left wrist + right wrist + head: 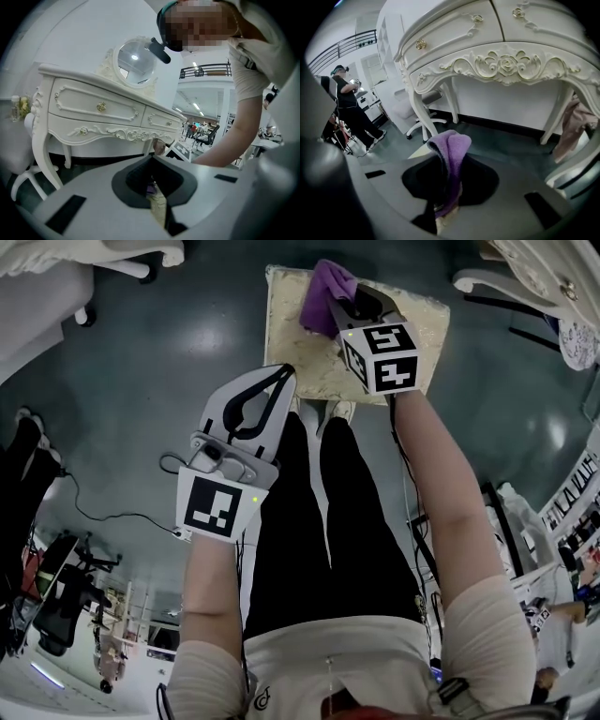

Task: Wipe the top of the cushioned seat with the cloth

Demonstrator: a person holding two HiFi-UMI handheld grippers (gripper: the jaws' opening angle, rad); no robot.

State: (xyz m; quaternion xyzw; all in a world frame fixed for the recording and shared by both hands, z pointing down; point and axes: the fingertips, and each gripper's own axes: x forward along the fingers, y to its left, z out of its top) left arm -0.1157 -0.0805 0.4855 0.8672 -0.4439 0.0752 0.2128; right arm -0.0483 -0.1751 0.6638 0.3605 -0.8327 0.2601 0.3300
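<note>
Seen from above, a person stands over a square cushioned seat (309,362) with a pale cream, lightly patterned top, set on a dark glossy floor (159,352). The right gripper (339,307) reaches out over the seat, its jaws closed tight on a purple cloth (325,294). In the right gripper view the right gripper (445,164) has the cloth (450,152) pinched between both jaws. The cloth is soft and fleecy, folded over itself, and bulges in a rounded hump above the jaw tips, with a short end hanging below. From the head view the cloth sits over the far left part of the seat top, close to the far edge. Whether it presses on the cushion cannot be told. The left gripper (284,374) is held above the floor just beside the seat's near left corner, next to the person's black trousers (319,521). In the left gripper view the left gripper (151,161) has its jaws drawn together, tips meeting, with nothing between them. Only a thin slit shows a sliver of cream seat. Behind stands an ornate white dressing table (93,112) with gold knobs and a round mirror (136,58).
</note>
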